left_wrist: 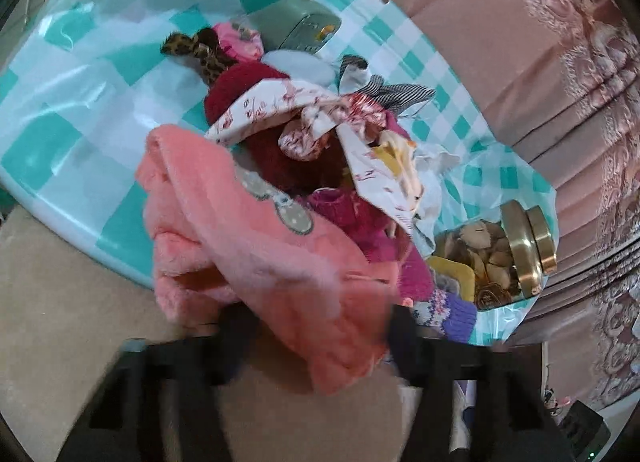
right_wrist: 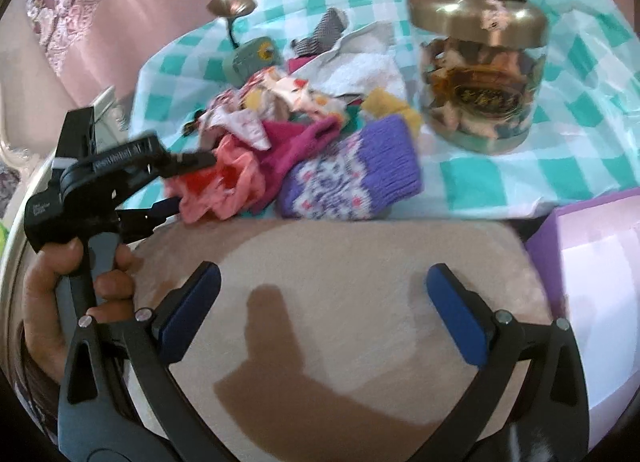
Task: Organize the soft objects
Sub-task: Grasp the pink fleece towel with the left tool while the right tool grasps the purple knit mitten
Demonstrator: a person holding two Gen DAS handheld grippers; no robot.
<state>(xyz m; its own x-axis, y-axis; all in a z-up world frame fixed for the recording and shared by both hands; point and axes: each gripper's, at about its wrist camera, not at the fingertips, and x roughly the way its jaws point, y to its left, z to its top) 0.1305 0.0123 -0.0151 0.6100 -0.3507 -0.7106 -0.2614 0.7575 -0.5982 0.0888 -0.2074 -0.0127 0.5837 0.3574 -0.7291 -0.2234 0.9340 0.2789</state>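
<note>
A fluffy pink garment [left_wrist: 248, 254] with a grey bow patch hangs over the near edge of a heap of small clothes [left_wrist: 320, 134]. My left gripper [left_wrist: 320, 342] is shut on it, its dark fingers blurred on either side. In the right wrist view the left gripper [right_wrist: 180, 186], held by a hand, pinches the pink garment [right_wrist: 216, 186] at the left of the heap. A purple patterned knit sock [right_wrist: 352, 174] lies at the heap's front. My right gripper [right_wrist: 326, 308] stands open over a beige surface [right_wrist: 340, 254], nothing between its blue pads [right_wrist: 196, 302].
The clothes lie on a teal-checked tablecloth [right_wrist: 520, 178]. A glass jar with a gold lid [right_wrist: 476, 74] stands at the right of the heap. A green device with a brass lamp [right_wrist: 250, 56] sits behind. A purple box [right_wrist: 592, 262] is at the right. Pink curtains hang behind.
</note>
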